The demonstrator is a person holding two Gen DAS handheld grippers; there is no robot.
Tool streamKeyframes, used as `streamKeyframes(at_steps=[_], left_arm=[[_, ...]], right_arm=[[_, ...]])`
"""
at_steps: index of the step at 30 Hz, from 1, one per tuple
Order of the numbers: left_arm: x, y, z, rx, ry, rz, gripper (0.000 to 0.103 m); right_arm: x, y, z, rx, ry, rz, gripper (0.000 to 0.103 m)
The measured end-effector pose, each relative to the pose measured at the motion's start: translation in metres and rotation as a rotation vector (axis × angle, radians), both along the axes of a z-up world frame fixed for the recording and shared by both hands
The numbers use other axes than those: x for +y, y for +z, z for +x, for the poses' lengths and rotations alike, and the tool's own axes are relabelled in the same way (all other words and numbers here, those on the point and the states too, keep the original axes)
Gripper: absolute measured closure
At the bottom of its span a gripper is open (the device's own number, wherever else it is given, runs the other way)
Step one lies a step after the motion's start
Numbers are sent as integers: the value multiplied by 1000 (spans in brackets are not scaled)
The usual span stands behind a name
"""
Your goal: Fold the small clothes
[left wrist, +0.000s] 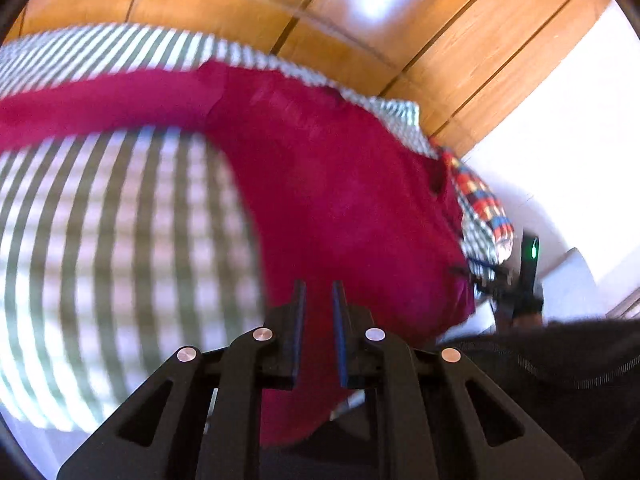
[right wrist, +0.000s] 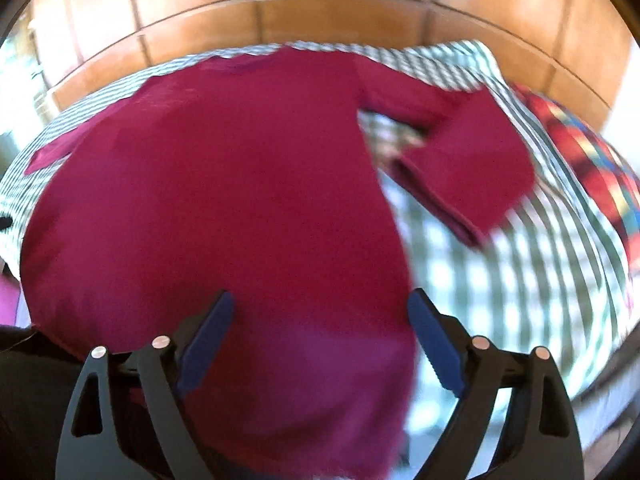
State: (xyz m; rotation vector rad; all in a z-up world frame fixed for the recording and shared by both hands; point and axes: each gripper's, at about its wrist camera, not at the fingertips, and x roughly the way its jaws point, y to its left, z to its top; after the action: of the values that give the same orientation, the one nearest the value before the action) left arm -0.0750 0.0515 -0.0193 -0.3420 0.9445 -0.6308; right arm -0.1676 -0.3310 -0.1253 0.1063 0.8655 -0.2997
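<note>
The left gripper (left wrist: 319, 292) has its jaws nearly pressed together, with only a narrow slit between the blue-faced fingers (left wrist: 339, 332). The crimson long-sleeved top (left wrist: 340, 184) fills that slit and runs on beneath the gripper; whether the pads actually pinch the fabric cannot be told through the blur. Ahead of this gripper the top lies on the green-and-white checked bedsheet (left wrist: 120, 240), with one sleeve stretching away to the left. To the right of the gripper, past the top's edge, sits a bright multicoloured cloth (left wrist: 480, 196).

The right gripper (right wrist: 322, 304) is spread wide and pinches nothing. Its blue pads (right wrist: 436, 344) stand either side of the lower part of the same top (right wrist: 224, 208), which lies spread flat straight ahead of and below the jaws. Ahead and to the right of this gripper, one sleeve (right wrist: 472, 160) is bent back on itself on the checked bedsheet (right wrist: 520, 264). Beyond the bed stand wooden cabinet doors (right wrist: 320, 8).
</note>
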Motion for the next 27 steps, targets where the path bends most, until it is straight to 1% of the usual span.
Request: streamKeyframes(at_steps=[1,2,3,4,5,6,8,9,11,12,13,14,15,16,17,19,20,21,22,23,25,27], left_arm=[[-10,1,10,-13,-7,0,90],[-19,-1,19,-27,9,19,87],[-29,-2,27,-32,17,34,82],[-38,-7,34,-30,10,45,79],[-48,-14,44,-15,20,83,79],[-58,-23,50,2,35,132,79],[-66,-38,58,32,42,241,79],[-67,-44,59,31,37,252,79],[-60,-49,55,23,43,236,79],[-56,-48,53,26,43,232,79],[-54,-47,52,29,45,224,79],[-50,-47,51,30,45,208,79],[-47,-47,47,29,44,194,79],[-45,-47,46,25,46,178,79],[-43,-48,46,25,52,167,79],[-43,-46,44,31,71,148,79],[-44,-44,45,31,78,141,79],[-46,-42,45,28,80,141,79],[-48,-40,46,24,83,147,79],[-50,-39,47,22,85,149,79],[-53,-38,49,24,83,147,79],[-55,-38,51,27,83,150,79]], right_arm=[[-2,-3,-2,17,-5,9,26],[-3,-8,-5,37,-5,18,39],[1,-11,-9,46,10,14,52],[6,-11,-11,48,27,5,62],[11,-11,-15,64,43,-6,83],[12,-10,-19,72,48,-10,91],[8,-11,-25,94,50,-22,93],[3,-15,-29,122,40,-25,93],[-1,-17,-30,140,42,-14,93],[-3,-14,-29,145,58,22,91],[-6,-9,-30,137,61,50,86],[-10,-4,-31,118,52,68,59],[-18,5,-33,69,24,88,37],[-24,13,-34,22,-2,89,35],[-29,19,-32,-5,-22,79,36],[-34,27,-19,-27,-43,-1,36],[-35,27,-13,-28,-47,-41,39],[-38,25,0,-17,-60,-101,46],[-42,24,7,-9,-71,-123,50],[-46,23,12,-9,-82,-129,57],[-61,21,30,-7,-93,-103,58],[-70,13,47,26,-62,-72,54]])
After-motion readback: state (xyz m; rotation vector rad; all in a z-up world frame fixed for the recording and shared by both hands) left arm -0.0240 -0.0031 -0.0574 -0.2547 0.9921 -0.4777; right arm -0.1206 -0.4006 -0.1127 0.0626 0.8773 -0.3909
